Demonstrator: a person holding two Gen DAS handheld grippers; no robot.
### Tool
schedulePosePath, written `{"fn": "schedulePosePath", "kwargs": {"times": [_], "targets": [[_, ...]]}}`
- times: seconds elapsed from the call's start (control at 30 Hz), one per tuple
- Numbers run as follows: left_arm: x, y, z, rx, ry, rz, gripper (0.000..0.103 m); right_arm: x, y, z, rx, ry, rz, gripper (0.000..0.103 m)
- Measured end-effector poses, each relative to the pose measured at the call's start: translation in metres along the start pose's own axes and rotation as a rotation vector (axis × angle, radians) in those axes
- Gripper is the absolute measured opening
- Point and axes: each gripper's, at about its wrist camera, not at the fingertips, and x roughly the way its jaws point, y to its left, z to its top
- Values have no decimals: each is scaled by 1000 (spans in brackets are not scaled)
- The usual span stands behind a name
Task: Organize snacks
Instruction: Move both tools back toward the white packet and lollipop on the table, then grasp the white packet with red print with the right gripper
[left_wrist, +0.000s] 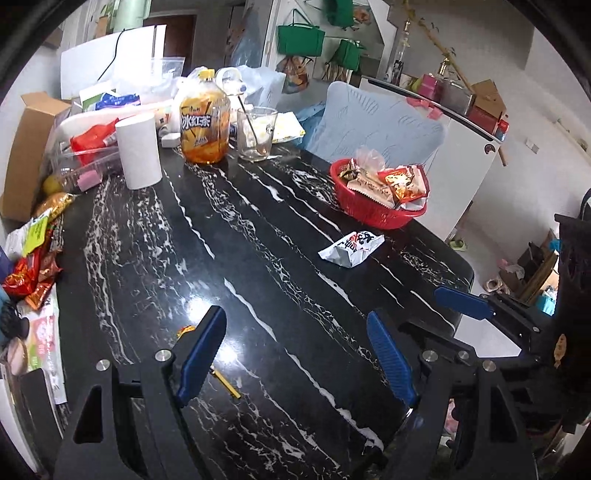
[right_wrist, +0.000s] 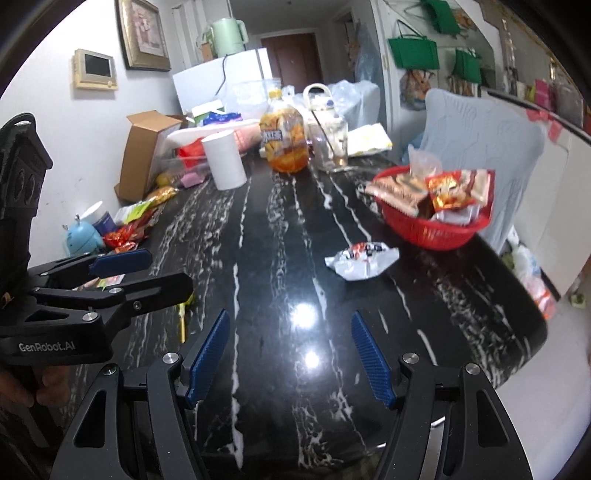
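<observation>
Nearest in the left wrist view, the left tongs (left_wrist: 297, 354) hang over the black white-veined counter (left_wrist: 258, 258) with their blue pads spread apart and nothing between them; a small gold and orange wrapped sweet on a stick (left_wrist: 218, 369) lies on the counter just beside the left pad. The right tongs (right_wrist: 291, 356) are likewise apart and hold nothing, above a bare, glossy stretch of counter. Each pair shows in the other's view at the side, and the two sit near each other without touching. Further out, a crumpled white snack packet (left_wrist: 351, 248) with red and black print lies flat on the counter by itself, with open counter between it and both tongs. Just beyond it, near the counter's right edge, stands a red basket (left_wrist: 373, 210) already heaped with wrapped snacks (left_wrist: 399, 181). Along the left edge a loose pile of red, orange and green snack wrappers (left_wrist: 33, 258) spills onto the counter, next to a small blue figurine (right_wrist: 83, 238). Behind that come a white paper roll (left_wrist: 139, 151) standing upright, a clear plastic tray (left_wrist: 85, 162) holding a red bag, and an open cardboard box (left_wrist: 26, 155). At the far end stand a large iced tea bottle (left_wrist: 205, 122) and a glass (left_wrist: 256, 133) with a spoon in it, close together, with bags and cartons behind them. A pale blue chair (left_wrist: 376, 125) backs against the counter behind the basket
</observation>
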Motion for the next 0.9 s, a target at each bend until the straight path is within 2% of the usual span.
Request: {"fn": "schedulePosePath", "kwargs": {"times": [0.1, 0.17, 0.37, 0.43, 0.6, 0.67, 0.7, 0.73, 0.9], "targets": [[9, -1, 1, -8, 12, 5, 78, 7, -6, 0, 15, 12, -13, 69], [16, -1, 3, -12, 23, 13, 78, 12, -11, 1, 20, 18, -22, 75], [41, -1, 13, -23, 52, 20, 78, 33, -30, 9, 28, 52, -36, 77], [48, 0, 15, -23, 62, 25, 78, 42, -35, 12, 23, 70, -43, 81], [70, 6, 27, -39, 96, 39, 78, 68, -48, 21, 18, 115, -63, 81], [77, 9, 33, -43, 100, 40, 78, 78, -53, 28, 19, 130, -74, 84], [80, 11, 36, -45, 101, 42, 78, 82, -55, 30, 19, 134, -81, 91], [81, 12, 38, -45, 102, 42, 78, 87, -58, 34, 19, 135, -90, 92], [94, 20, 52, -58, 112, 28, 78, 105, -64, 48, 17, 150, -91, 92]]}}
